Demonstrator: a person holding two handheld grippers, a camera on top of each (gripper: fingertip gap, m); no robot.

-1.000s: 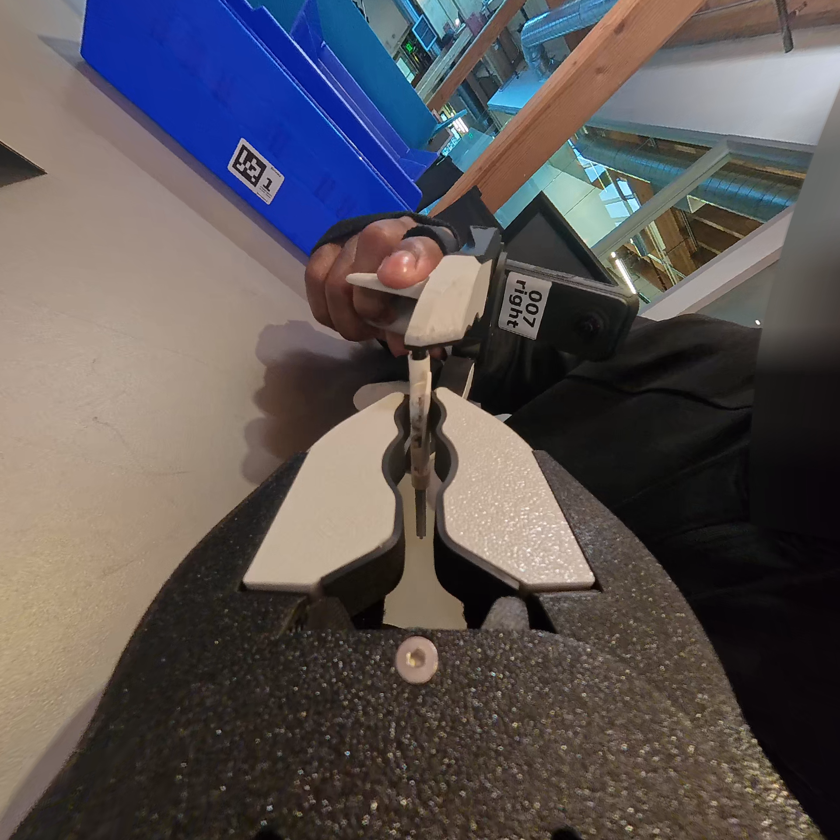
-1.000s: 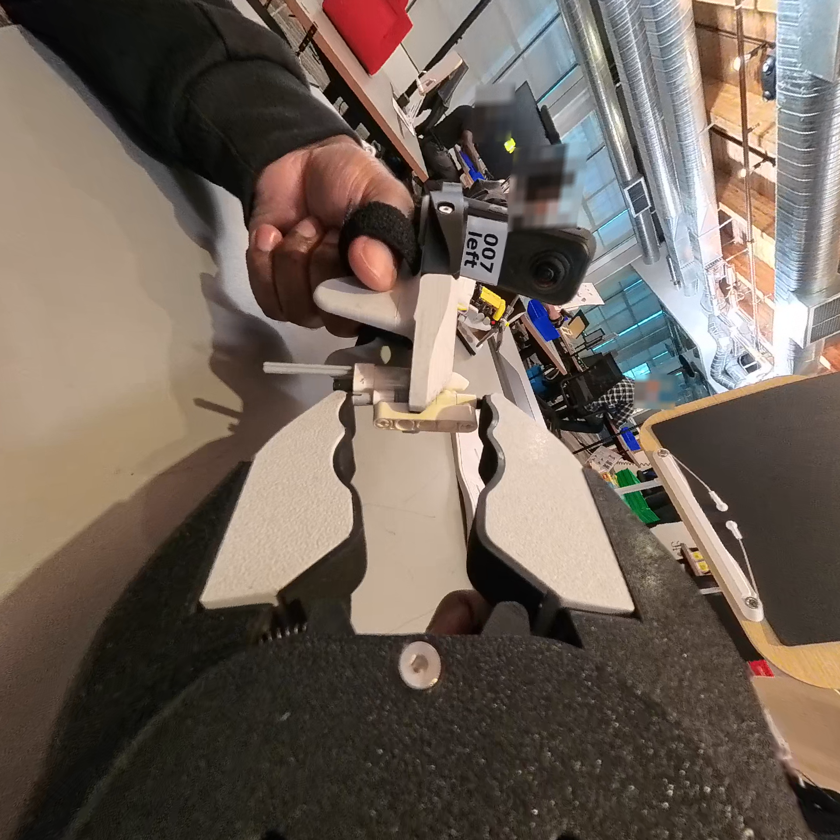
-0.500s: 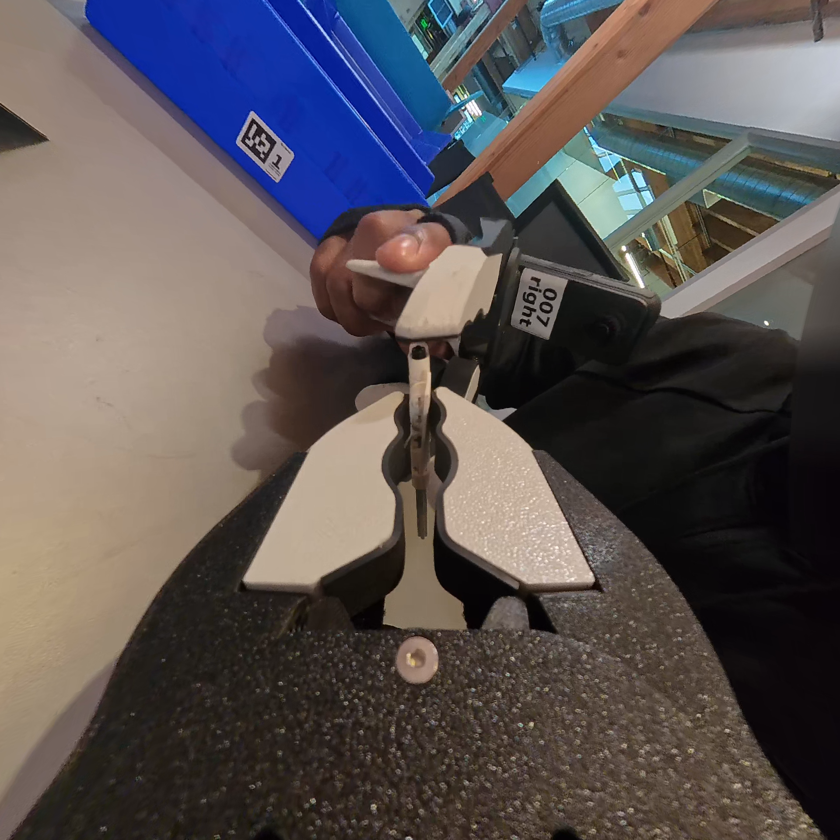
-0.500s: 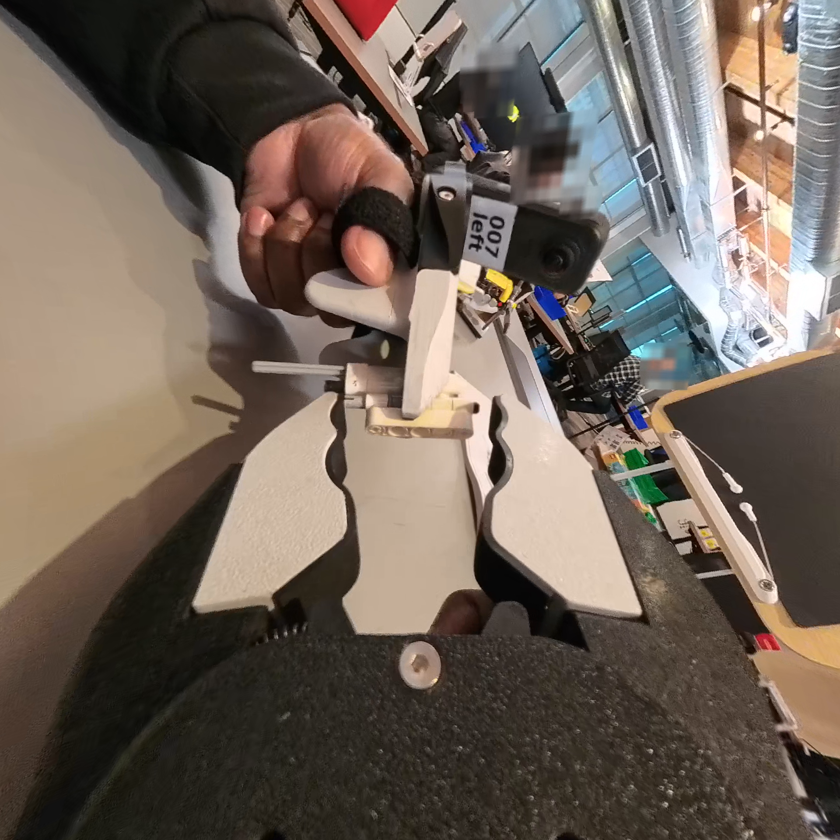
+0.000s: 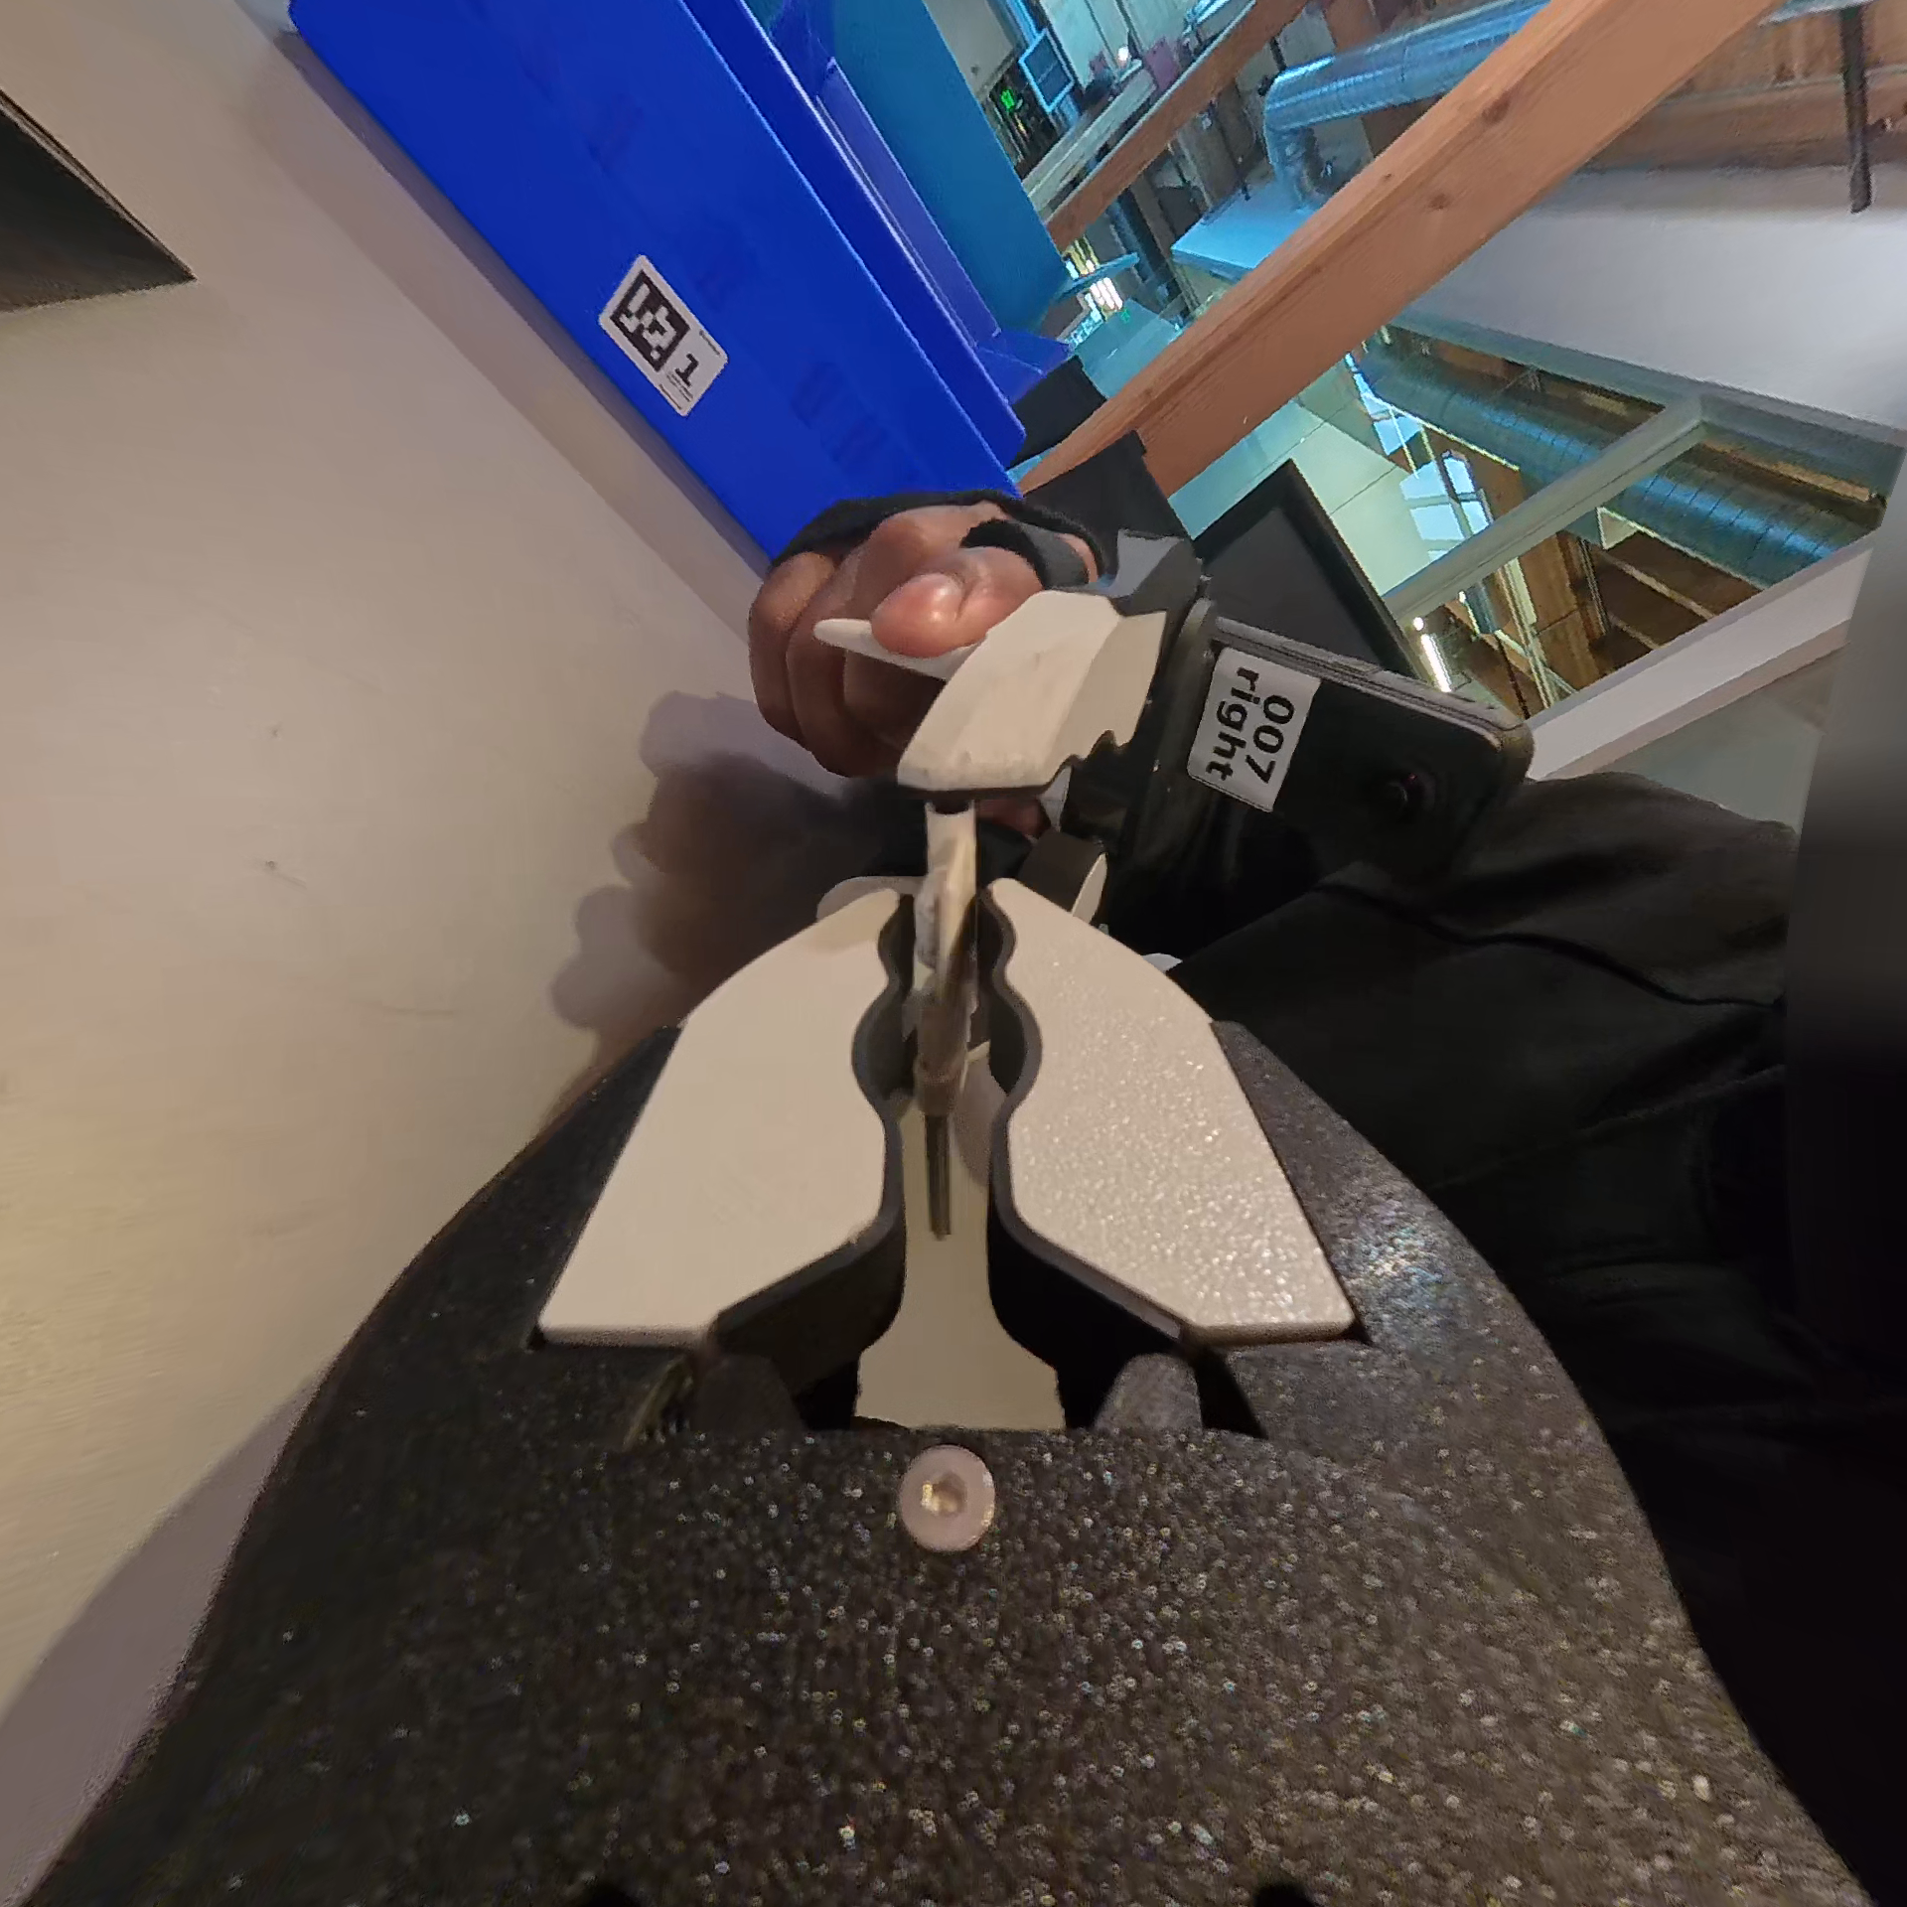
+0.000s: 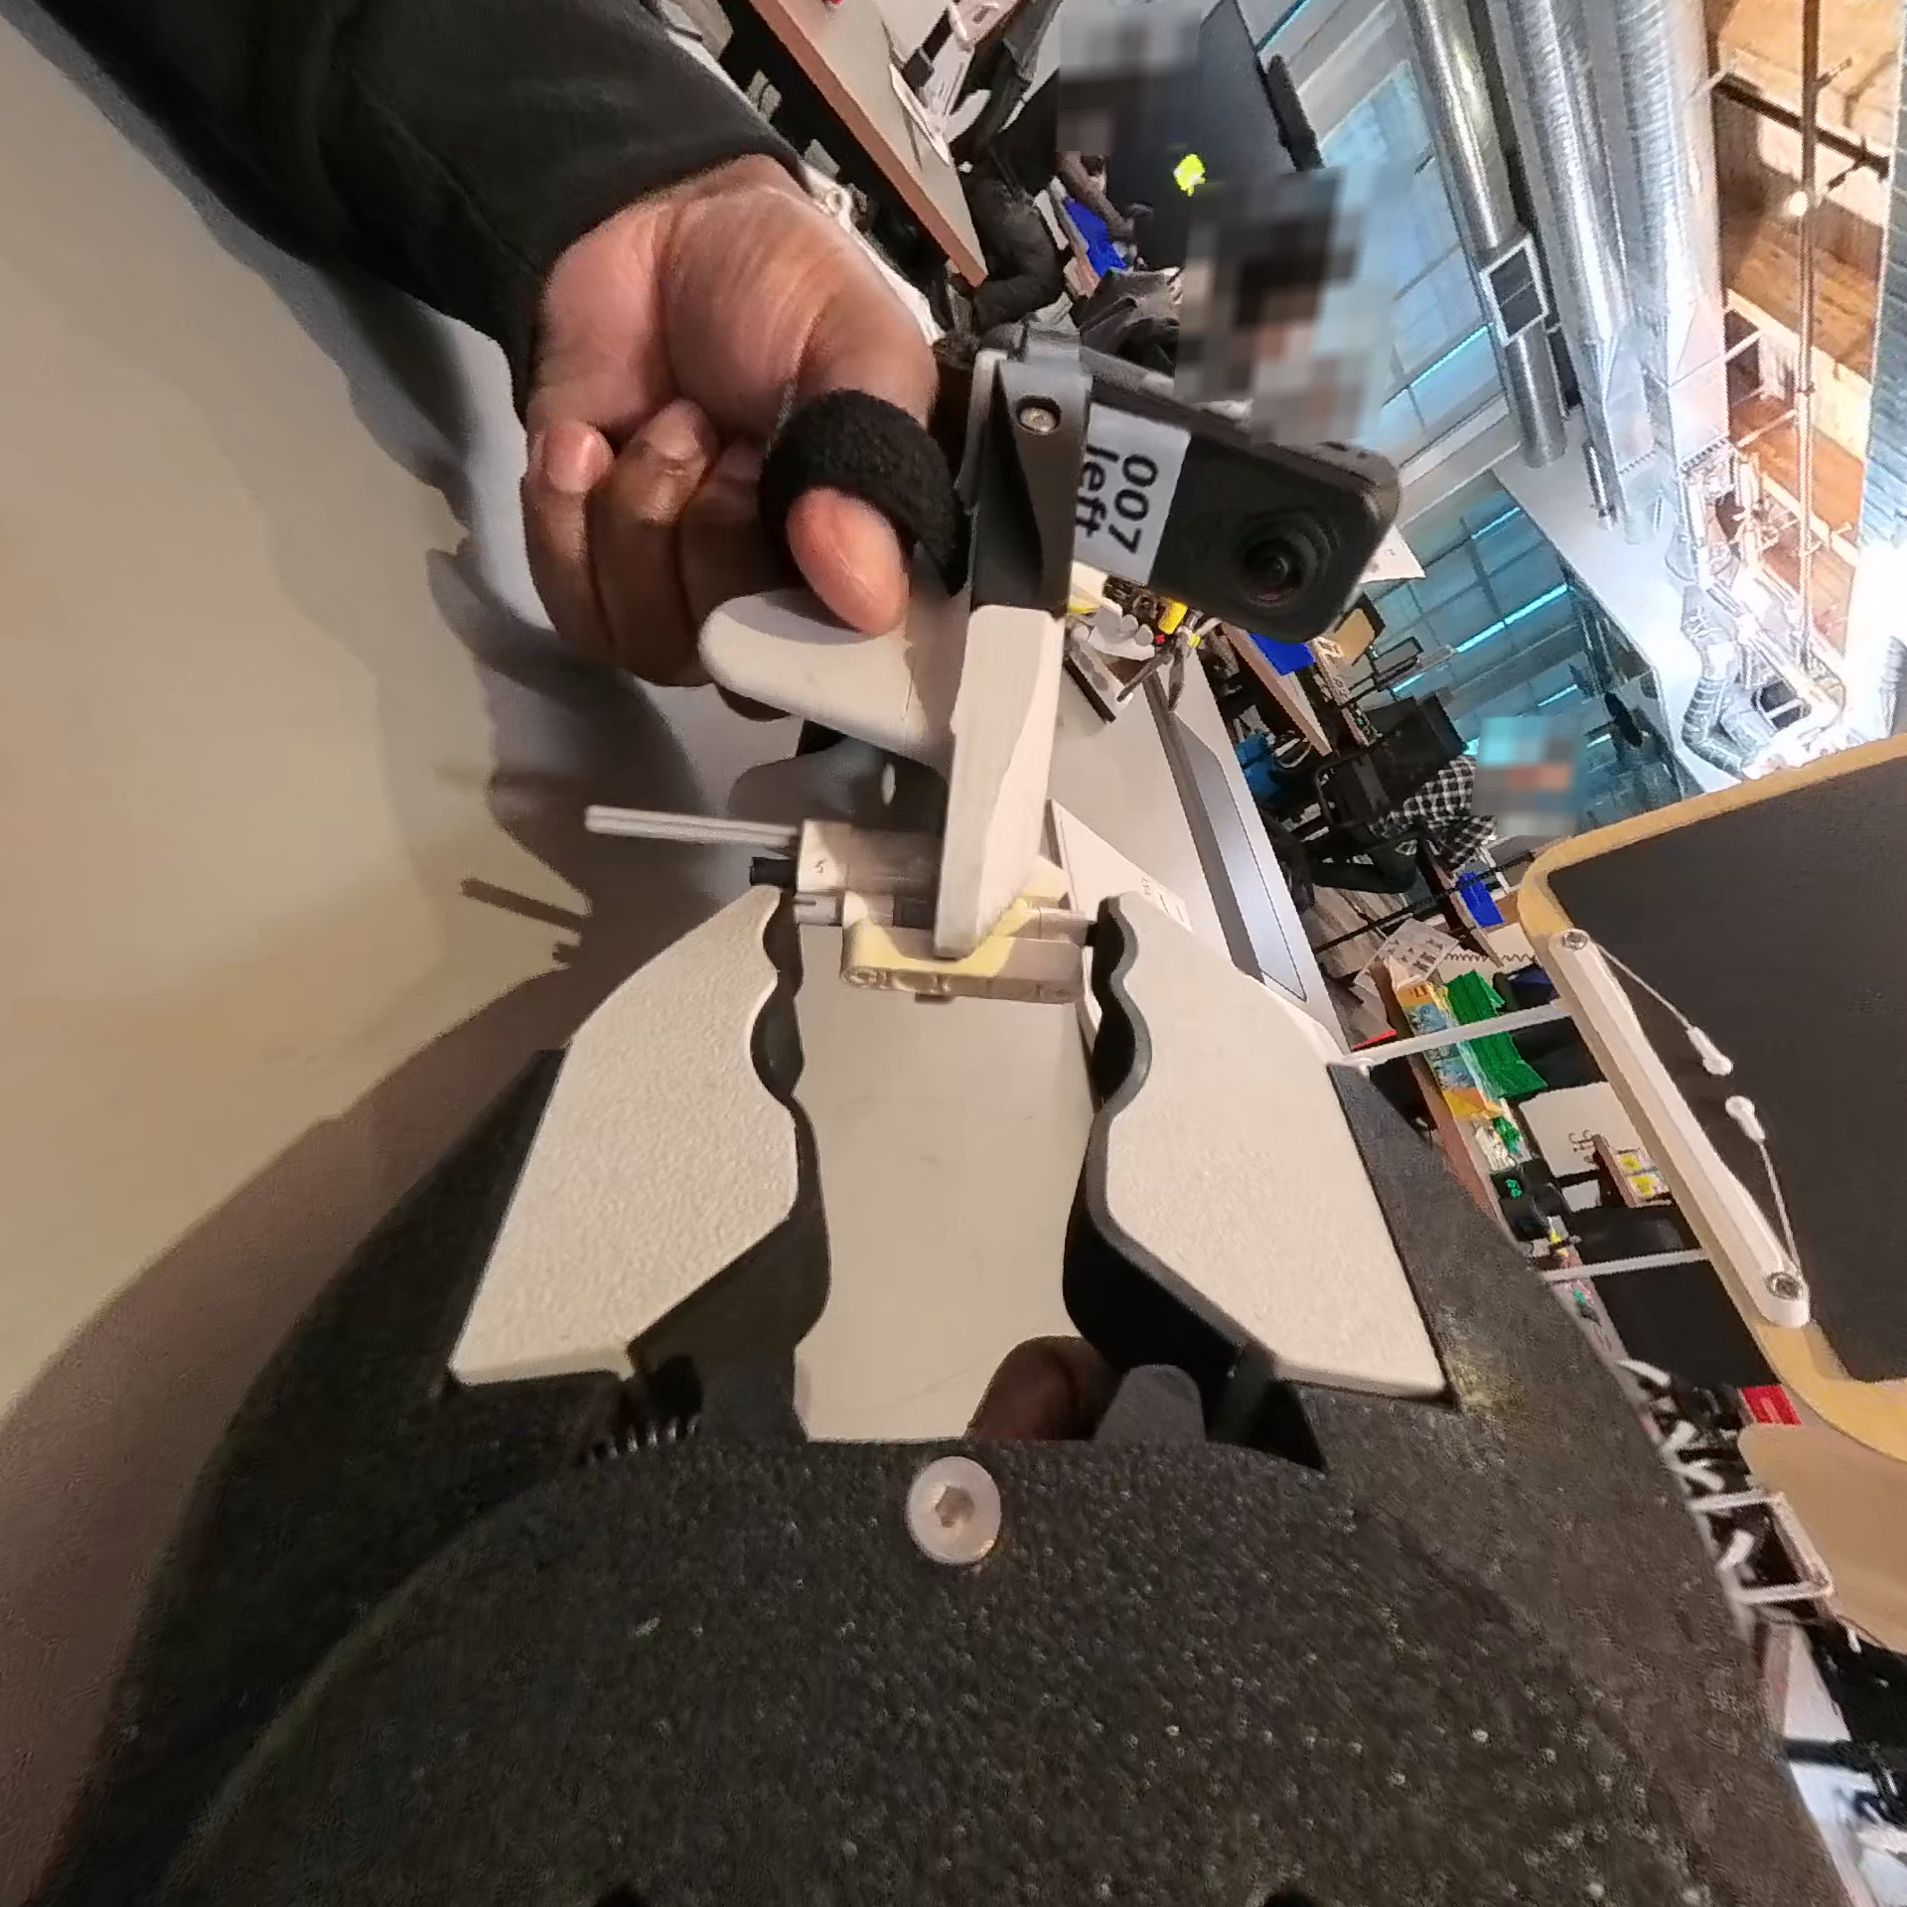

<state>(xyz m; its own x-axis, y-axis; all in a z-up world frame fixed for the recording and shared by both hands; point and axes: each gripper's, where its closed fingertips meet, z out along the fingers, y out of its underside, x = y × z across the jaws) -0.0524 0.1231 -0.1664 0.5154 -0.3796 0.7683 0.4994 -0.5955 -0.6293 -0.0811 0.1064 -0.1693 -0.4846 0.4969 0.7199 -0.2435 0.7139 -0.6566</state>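
Clamping a small grey-and-cream brick assembly (image 5: 944, 934) edge-on, the left gripper (image 5: 941, 918) has both fingers closed narrowly on it. The right wrist view alone shows its broad side (image 6: 960, 965): a pale beam with a thin grey rod (image 6: 671, 822) sticking out leftward. There the right gripper (image 6: 939, 929) stands wide, and whether its pads press the beam's ends I cannot tell. A blue bin (image 5: 722, 258) borders the bare table (image 5: 258, 774) behind; open surface spreads to the left.
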